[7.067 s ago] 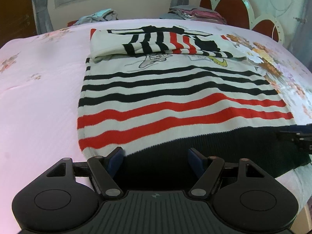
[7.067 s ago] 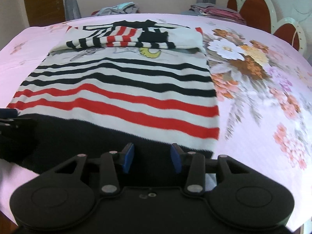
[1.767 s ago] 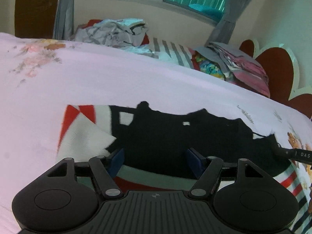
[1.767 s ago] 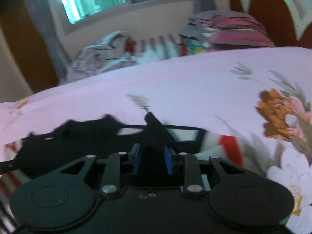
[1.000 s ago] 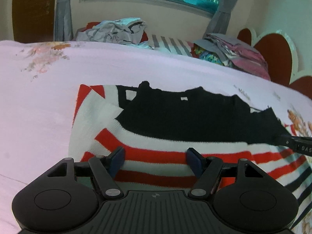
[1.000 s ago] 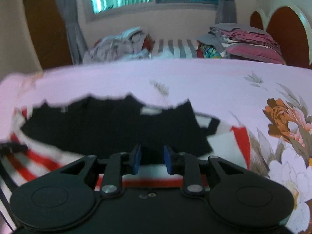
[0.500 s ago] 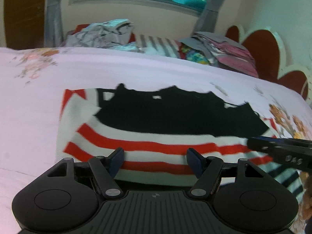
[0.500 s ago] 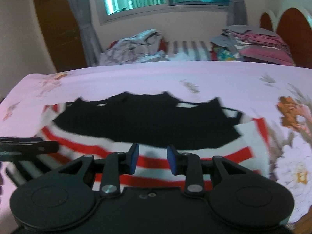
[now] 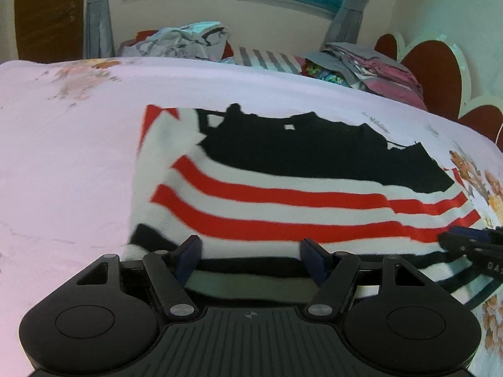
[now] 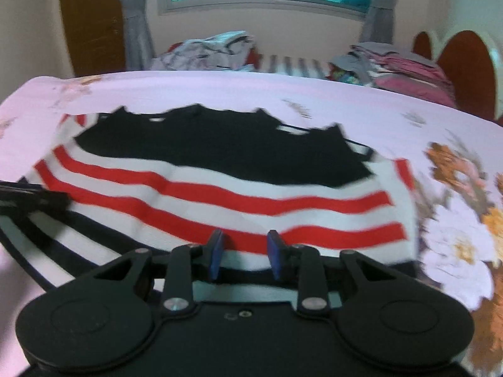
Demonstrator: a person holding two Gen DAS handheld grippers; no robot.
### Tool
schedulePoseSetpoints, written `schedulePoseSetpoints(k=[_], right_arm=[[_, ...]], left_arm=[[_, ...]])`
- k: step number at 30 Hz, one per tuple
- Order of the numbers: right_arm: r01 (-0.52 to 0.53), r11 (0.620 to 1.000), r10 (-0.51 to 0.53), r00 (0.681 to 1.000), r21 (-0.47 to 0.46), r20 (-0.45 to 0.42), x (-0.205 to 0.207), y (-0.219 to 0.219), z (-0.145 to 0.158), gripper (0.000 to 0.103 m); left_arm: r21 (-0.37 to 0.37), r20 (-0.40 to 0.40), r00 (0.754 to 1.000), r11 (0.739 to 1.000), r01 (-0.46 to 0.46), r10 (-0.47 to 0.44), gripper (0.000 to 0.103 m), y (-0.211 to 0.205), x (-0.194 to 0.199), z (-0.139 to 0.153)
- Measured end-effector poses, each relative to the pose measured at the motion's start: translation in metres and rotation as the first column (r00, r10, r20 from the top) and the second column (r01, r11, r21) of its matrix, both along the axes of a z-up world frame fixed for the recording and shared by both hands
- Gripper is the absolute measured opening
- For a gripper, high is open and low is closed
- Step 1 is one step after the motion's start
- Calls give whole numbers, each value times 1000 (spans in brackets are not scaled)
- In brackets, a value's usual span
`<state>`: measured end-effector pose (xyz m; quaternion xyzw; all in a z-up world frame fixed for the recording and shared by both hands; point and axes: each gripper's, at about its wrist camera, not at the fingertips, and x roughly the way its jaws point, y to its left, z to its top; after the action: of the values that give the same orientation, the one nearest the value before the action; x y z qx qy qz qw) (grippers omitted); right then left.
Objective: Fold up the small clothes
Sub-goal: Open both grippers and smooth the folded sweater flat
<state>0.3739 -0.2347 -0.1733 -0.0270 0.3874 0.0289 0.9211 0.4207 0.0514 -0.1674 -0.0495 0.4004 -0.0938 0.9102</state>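
A white sweater with red and black stripes (image 9: 283,201) lies folded on the pink bedsheet (image 9: 63,157), its black hem band laid over the far end. My left gripper (image 9: 251,251) hovers open over the sweater's near left part, nothing between its fingers. My right gripper (image 10: 243,251) is over the near right part of the sweater (image 10: 220,194); its jaws are closing slightly, still apart, with no cloth pinched. Each gripper's tip shows at the edge of the other's view: the right gripper (image 9: 471,245) and the left gripper (image 10: 34,199).
A loose heap of clothes (image 9: 185,40) and a folded stack (image 9: 371,69) lie at the far side of the bed under the window. A red and white headboard (image 9: 440,72) stands at the right. Flower prints (image 10: 456,172) cover the sheet right of the sweater.
Both grippers have drawn back toward the near side of the folded sweater, so more red and black stripes show ahead. Earlier the black hem was carried to the far end and let go.
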Motion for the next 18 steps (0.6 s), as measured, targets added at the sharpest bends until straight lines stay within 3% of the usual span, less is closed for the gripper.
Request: schedulePoseSetpoints(k=[6,11,16,18], right_arm=[[54,998,-55,998,26,16,-24,-13,8,31],[60,998,-61,998,-32,-2,-39,-12,-4,33],[99,995,-98,995,-29,33,-49,-17,7,34],[111,992,-112,994,-62,-10,-47,-19,1,34]], left_arm=[[19,23,1000,1000,-12,12,70,-3,-21,14],[63,9,1000,998,17,-18,70,-10,-37,4],[39,-18,1000,999,-1,2,70,-3,-39,0],[33,-26,1000,999,-6,7,70,-1,-39,1]])
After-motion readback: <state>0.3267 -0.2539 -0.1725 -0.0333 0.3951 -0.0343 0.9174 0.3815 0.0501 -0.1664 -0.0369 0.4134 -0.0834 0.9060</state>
